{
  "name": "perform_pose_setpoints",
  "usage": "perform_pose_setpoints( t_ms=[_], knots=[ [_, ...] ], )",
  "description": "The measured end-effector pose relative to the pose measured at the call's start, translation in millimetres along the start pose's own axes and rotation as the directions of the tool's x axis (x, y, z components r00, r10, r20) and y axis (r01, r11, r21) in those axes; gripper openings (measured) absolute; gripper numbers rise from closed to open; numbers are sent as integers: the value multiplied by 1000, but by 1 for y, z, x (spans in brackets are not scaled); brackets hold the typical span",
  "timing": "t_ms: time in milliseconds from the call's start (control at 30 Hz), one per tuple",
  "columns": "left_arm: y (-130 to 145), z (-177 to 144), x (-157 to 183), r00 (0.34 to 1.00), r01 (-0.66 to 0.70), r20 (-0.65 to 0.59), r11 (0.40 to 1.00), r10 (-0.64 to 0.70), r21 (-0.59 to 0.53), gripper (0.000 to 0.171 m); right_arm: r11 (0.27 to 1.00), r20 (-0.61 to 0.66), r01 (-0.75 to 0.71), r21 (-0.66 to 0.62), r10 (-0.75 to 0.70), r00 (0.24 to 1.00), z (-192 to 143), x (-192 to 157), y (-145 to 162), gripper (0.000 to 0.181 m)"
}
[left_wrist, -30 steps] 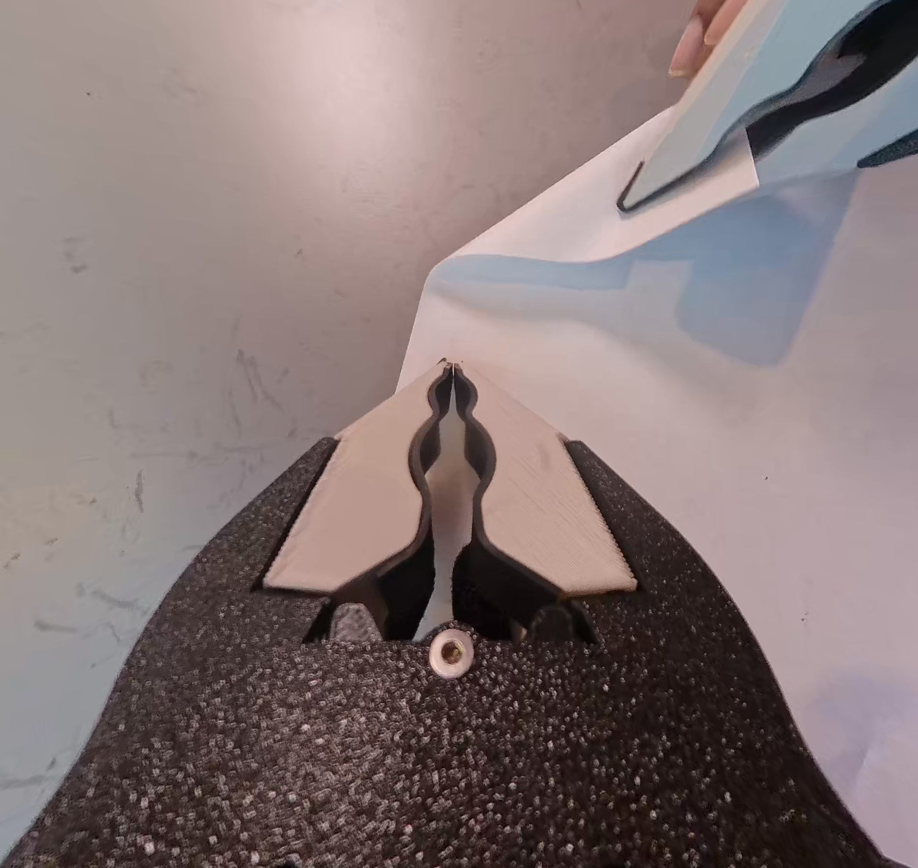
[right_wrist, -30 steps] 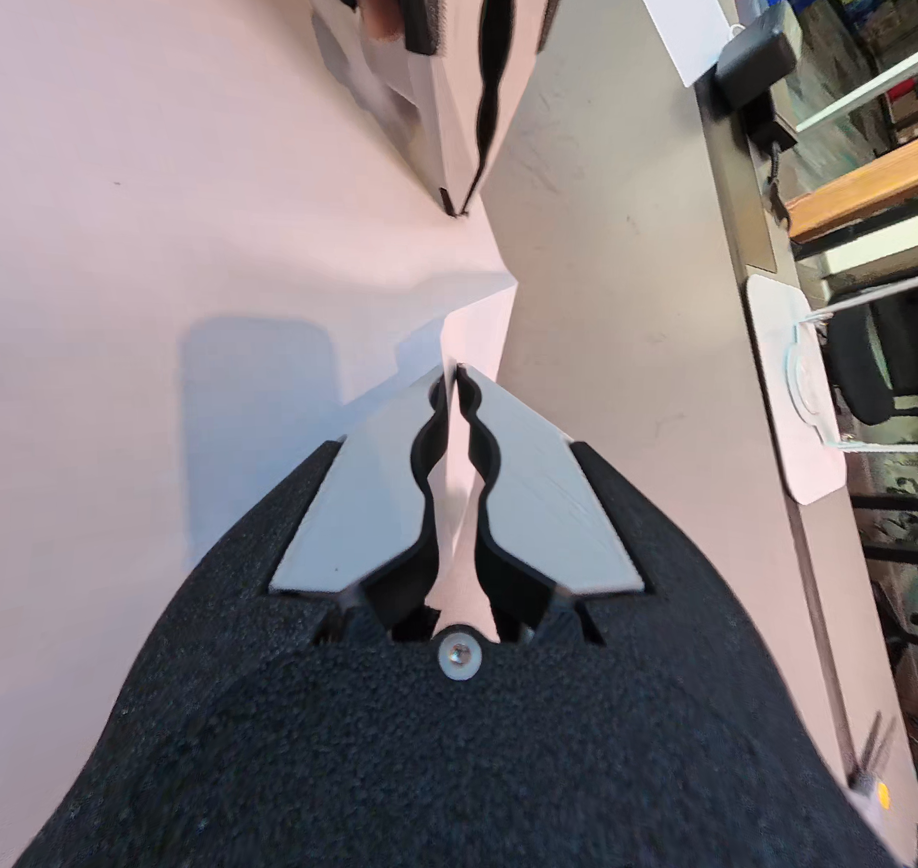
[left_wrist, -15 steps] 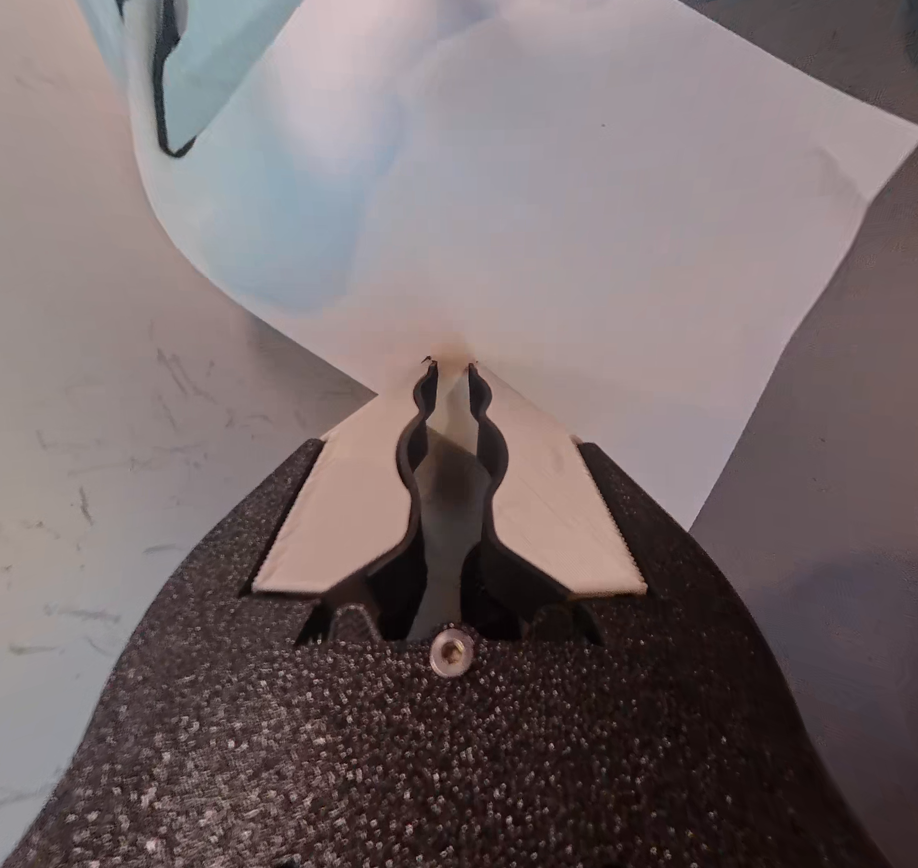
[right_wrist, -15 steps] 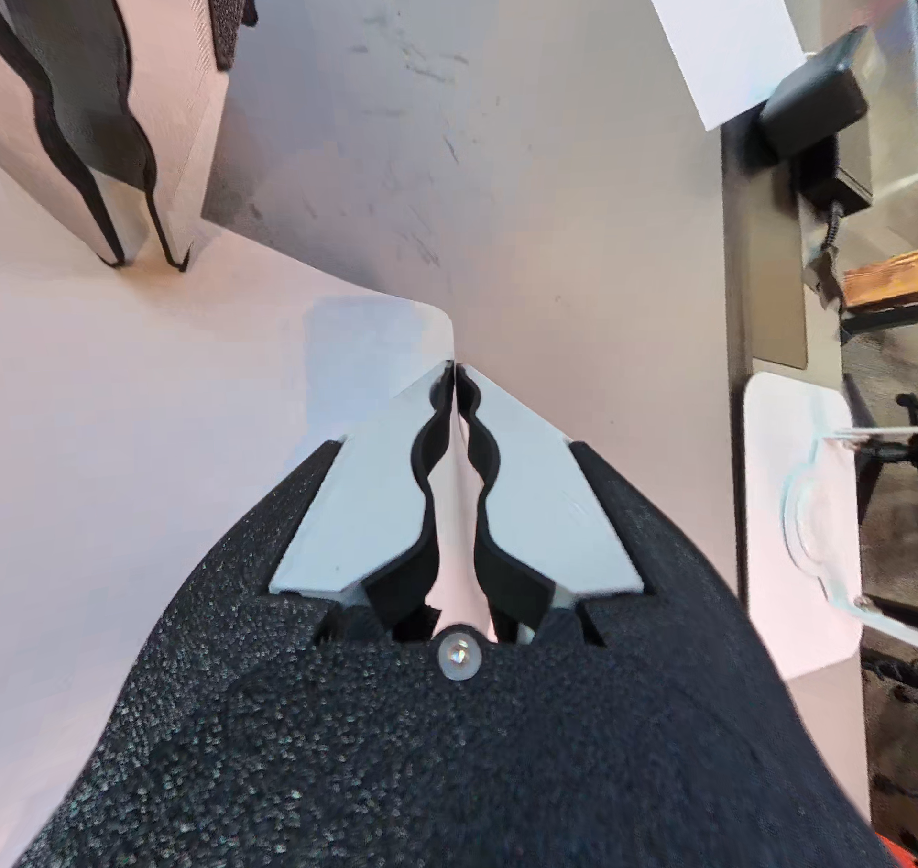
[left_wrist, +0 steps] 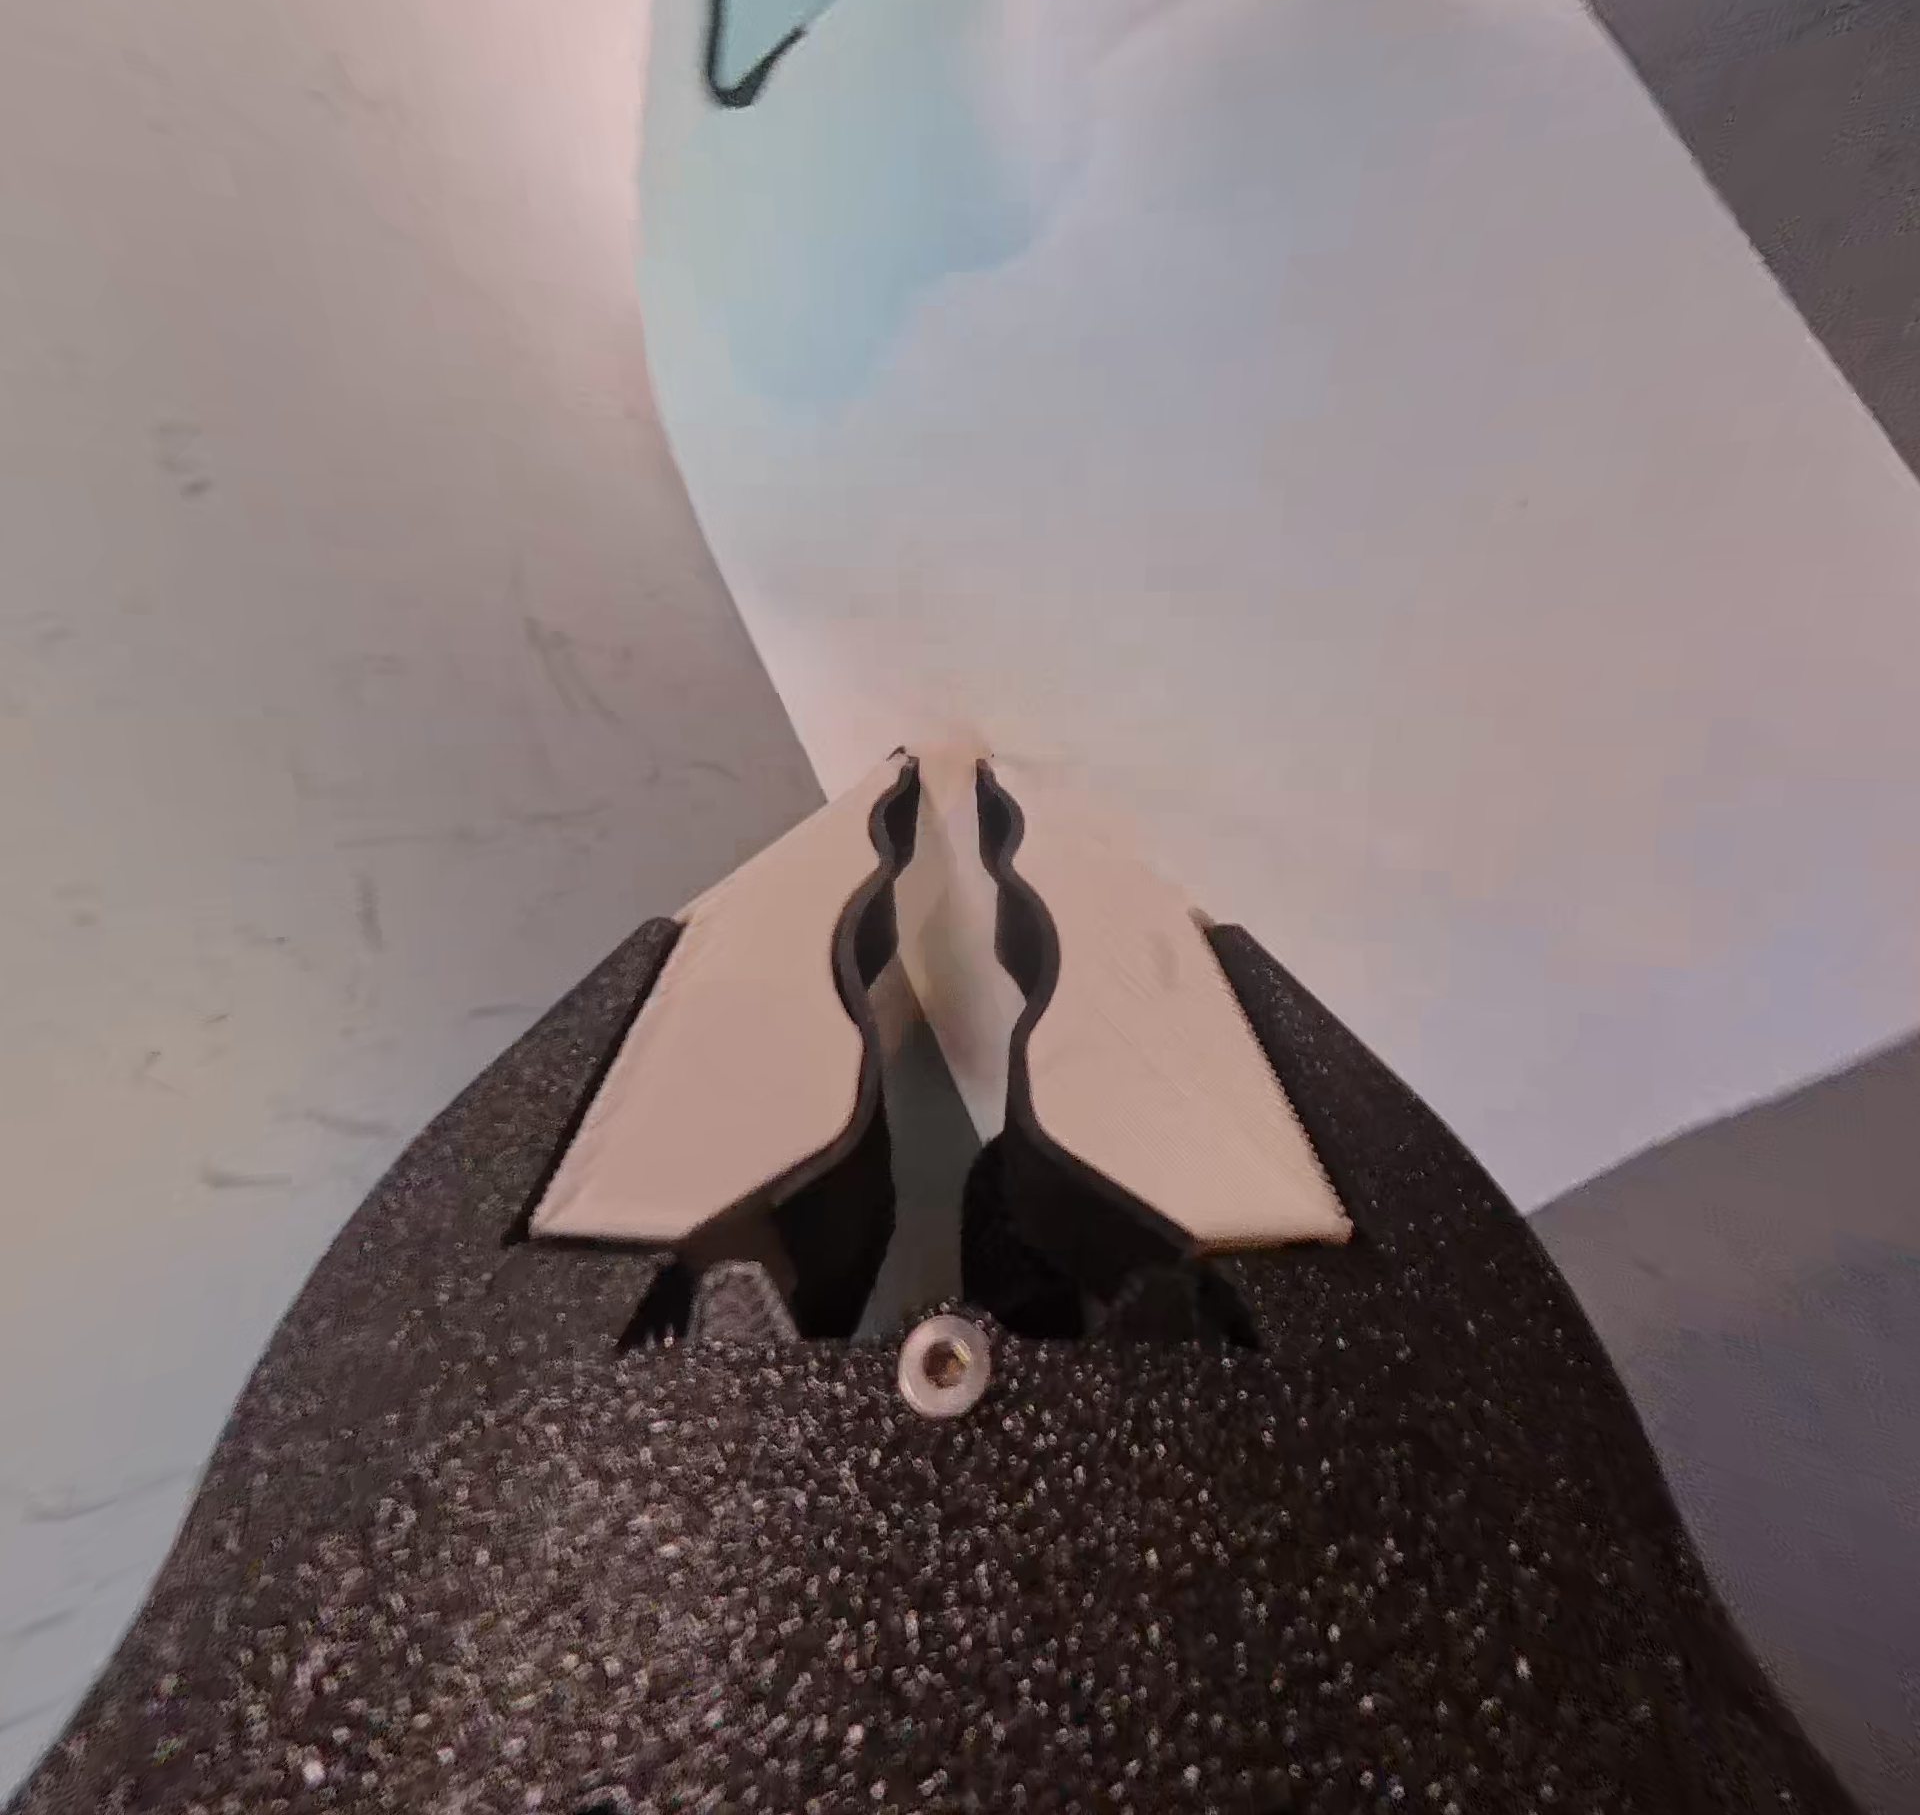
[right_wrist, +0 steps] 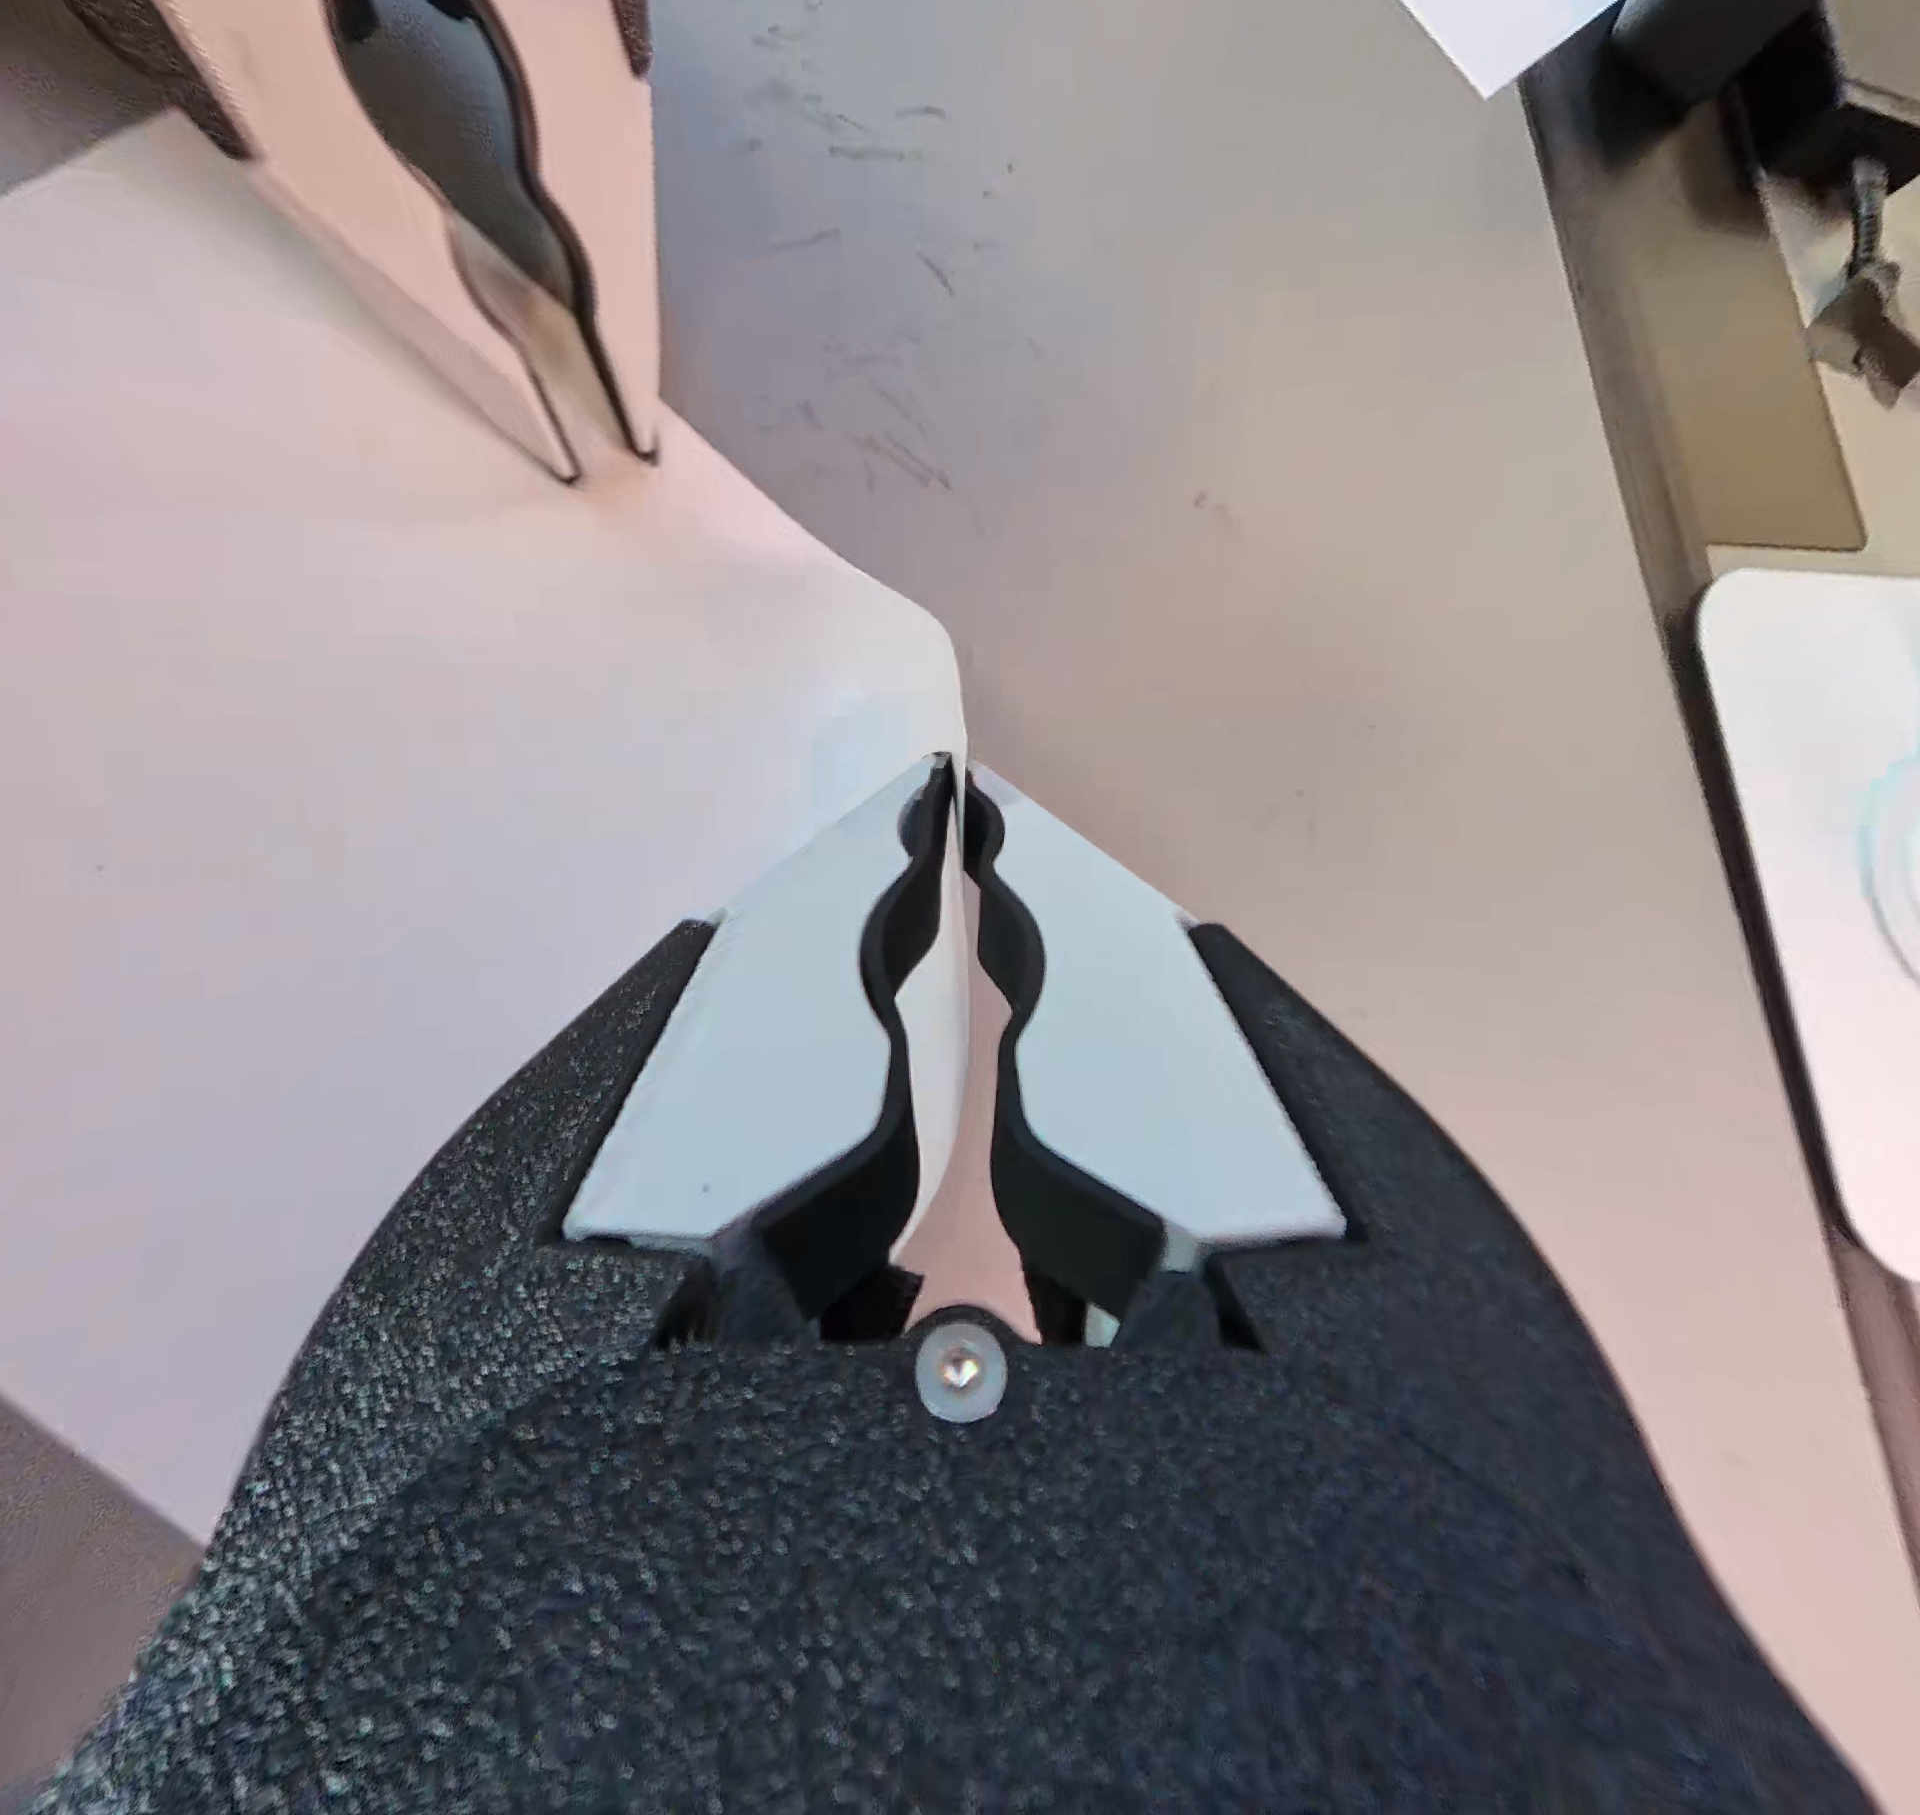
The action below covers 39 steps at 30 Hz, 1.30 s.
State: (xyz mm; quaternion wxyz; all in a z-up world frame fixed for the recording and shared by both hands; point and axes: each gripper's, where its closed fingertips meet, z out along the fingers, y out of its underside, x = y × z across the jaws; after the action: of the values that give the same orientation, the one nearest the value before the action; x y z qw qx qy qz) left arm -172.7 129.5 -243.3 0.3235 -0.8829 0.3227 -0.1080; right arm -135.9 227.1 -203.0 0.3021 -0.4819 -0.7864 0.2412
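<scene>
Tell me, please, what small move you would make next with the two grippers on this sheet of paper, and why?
I would probably lower both together to lay the sheet of paper flat on the table. The right gripper pinches one edge, while the left gripper has a small gap at its tips and may barely grip. The sheet curves in the air between them, so pulling apart could slip it loose.

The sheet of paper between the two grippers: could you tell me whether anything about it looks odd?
The white sheet is bowed, not flat: the right gripper pinches one edge, while the left gripper has a small gap between its fingers. No tear shows.
</scene>
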Motion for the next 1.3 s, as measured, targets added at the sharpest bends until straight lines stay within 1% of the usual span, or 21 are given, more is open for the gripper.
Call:
perform_pose_setpoints(
  t_ms=[67,133,233,333,433,500,567,733,867,967,1100,1200,1300],
  knots=[
    [-1,1,-15,996,-20,86,1000,20,1,11,995,36,-85,43,83,996,-12,-11,4,0],
    [-4,3,-25,991,-38,126,999,37,9,11,982,62,-161,96,156,986,-25,-22,7,0],
    [-8,7,-26,996,-17,85,1000,16,15,8,962,50,-227,155,221,974,-40,-35,13,0],
    [-13,8,-29,999,13,48,1000,-14,17,8,957,-5,-227,183,232,973,-49,-44,16,0],
    [-23,4,-32,998,64,15,996,-65,55,8,968,-77,-191,163,205,976,-51,-48,20,0],
    [-27,2,-34,997,69,15,996,-70,63,8,977,-108,-156,145,172,979,-50,-48,22,0],
    [-30,4,-31,997,74,-12,996,-73,53,8,981,-99,-153,120,165,981,-46,-51,24,0],
    [-36,8,-11,992,63,-109,998,-59,31,4,973,-96,-217,72,224,970,-40,-52,29,0],
    [-33,8,4,987,53,-153,999,-51,9,1,942,-76,-330,67,334,939,-41,-53,35,0],
    [-28,18,3,993,33,-112,999,-34,-15,1,917,-49,-393,71,397,917,-41,-58,36,0],
    [-28,24,3,995,21,-99,1000,-23,-22,0,904,-39,-416,99,422,906,-46,-63,32,0],
    [-30,24,1,997,5,-78,1000,-7,-20,0,912,-76,-401,87,408,910,-48,-66,33,0],
    [-40,15,4,995,20,-101,1000,-18,22,0,914,-120,-400,60,405,907,-50,-66,39,0]
  ],
)
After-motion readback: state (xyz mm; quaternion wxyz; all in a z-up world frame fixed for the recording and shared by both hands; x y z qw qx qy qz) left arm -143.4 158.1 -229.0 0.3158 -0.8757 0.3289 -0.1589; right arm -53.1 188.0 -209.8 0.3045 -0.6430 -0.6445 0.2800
